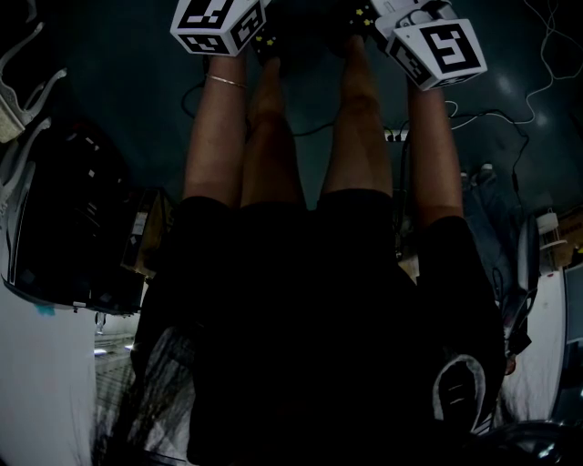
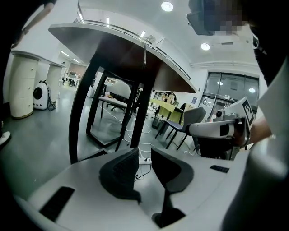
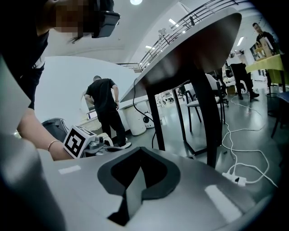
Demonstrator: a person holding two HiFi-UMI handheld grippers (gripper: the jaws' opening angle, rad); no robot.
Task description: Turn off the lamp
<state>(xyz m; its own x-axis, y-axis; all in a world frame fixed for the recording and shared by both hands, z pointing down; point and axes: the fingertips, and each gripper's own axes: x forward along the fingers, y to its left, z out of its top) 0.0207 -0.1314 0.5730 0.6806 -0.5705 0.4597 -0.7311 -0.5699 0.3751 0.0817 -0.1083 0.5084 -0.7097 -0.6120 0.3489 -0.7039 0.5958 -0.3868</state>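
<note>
No lamp shows in any view. In the left gripper view my left gripper [image 2: 144, 158] is open, with a clear gap between its dark pads and only the floor behind. In the right gripper view my right gripper [image 3: 141, 153] is shut, its pads meeting with nothing between them. Both are held low in front of the person's legs [image 1: 305, 136], pointing slightly down under a dark table [image 2: 122, 49]. The head view catches only their marker cubes, the left cube [image 1: 219, 23] and the right cube [image 1: 439, 50], at the top edge.
The table's black legs [image 2: 86, 103] stand ahead on a grey floor. A white power strip [image 3: 237, 179] and cables lie beside the table leg [image 3: 201, 117]. Chairs [image 2: 180, 124] stand further back. A person in black [image 3: 104, 103] stands at the back left.
</note>
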